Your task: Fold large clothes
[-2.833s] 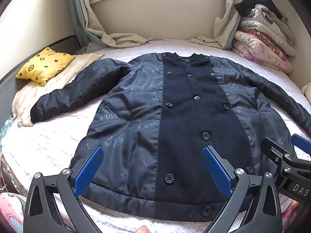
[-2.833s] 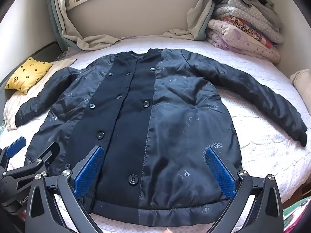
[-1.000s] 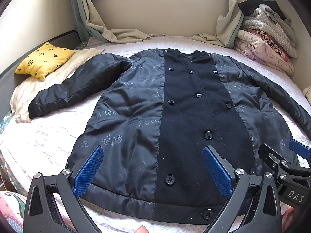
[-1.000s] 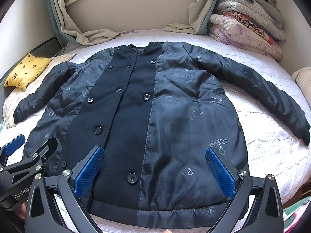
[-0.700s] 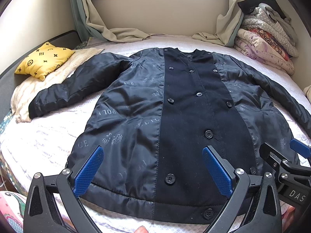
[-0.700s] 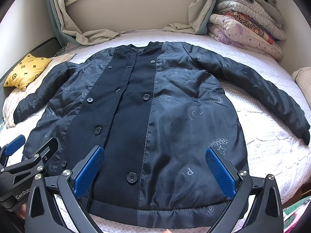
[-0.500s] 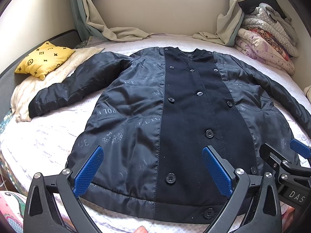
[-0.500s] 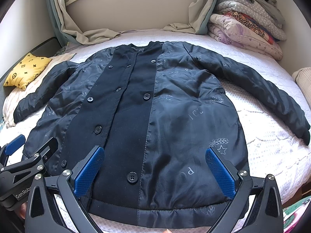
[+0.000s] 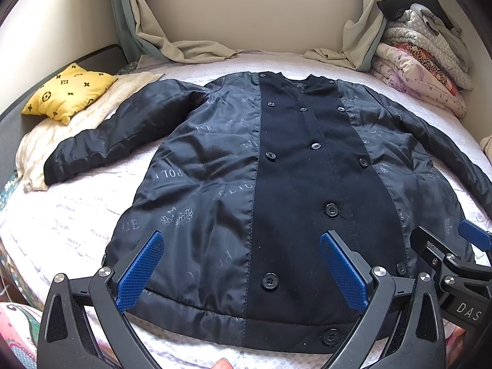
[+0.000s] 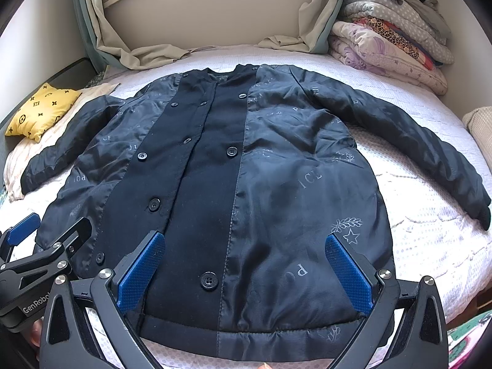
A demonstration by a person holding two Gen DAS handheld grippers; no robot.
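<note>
So there's a dark navy coat (image 9: 276, 184) spread flat across the bed (image 9: 70, 215), front up and buttoned, collar pointing toward the window wall and hem closest to the cameras, both sleeves stretched out to the sides. The shiny side panels have a faint repeating print: you can make out bits like "POLI", "CE" and "ICE" plus little laurel and star emblems, though a lot of it reads mirrored or upside down from here. The middle strip is plain matte black with two rows of black buttons. The left gripper (image 9: 243, 272) hangs over the hem on the coat's left half, jaws spread wide with nothing between them. The right gripper (image 10: 246, 273) does the same over the other half, also wide open and holding nothing. From the left wrist view the right gripper's body shows "DAS", and from the right wrist view the left one reads "GenRobo", cut off. A yellow cushion (image 9: 69, 90) with black monogram symbols sits off to the left, and folded blankets (image 10: 390, 33) are stacked at the far right corner.
</note>
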